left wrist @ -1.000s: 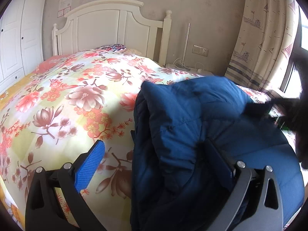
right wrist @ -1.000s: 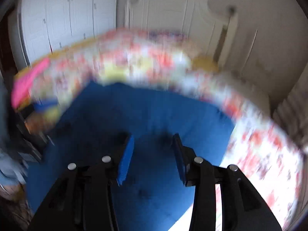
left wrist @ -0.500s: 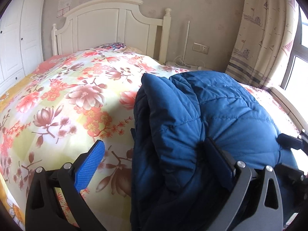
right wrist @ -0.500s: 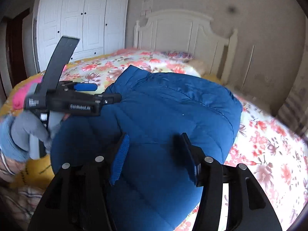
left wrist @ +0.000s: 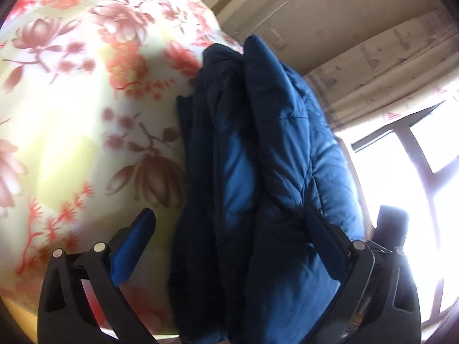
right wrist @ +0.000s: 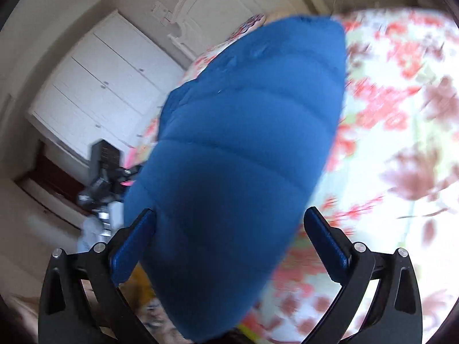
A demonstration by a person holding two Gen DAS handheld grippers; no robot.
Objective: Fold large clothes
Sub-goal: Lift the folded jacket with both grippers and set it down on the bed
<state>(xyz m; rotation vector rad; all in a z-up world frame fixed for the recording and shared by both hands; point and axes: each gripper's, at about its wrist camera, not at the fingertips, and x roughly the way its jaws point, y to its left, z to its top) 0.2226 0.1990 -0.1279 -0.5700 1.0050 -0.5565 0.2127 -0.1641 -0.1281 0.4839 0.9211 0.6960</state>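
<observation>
Left gripper (left wrist: 229, 246) and right gripper (right wrist: 229, 238), jaws spread wide, straddle folded navy-blue quilted padded jacket (left wrist: 266, 177) on floral-print bedspread (left wrist: 71, 114); no legible writing

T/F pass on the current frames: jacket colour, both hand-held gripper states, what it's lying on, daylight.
1. The jacket is red. False: it is a blue quilted jacket.
2. The left hand-held gripper has its fingers spread wide, with folded jacket layers between them. True.
3. The right hand-held gripper is fully shut with nothing between its fingers. False: its fingers are wide apart, with the jacket's bulk filling the gap.
4. A floral bedspread lies beneath the jacket. True.
5. The room is dark, with no window. False: a bright window shows in the left wrist view, beside a curtain.
</observation>
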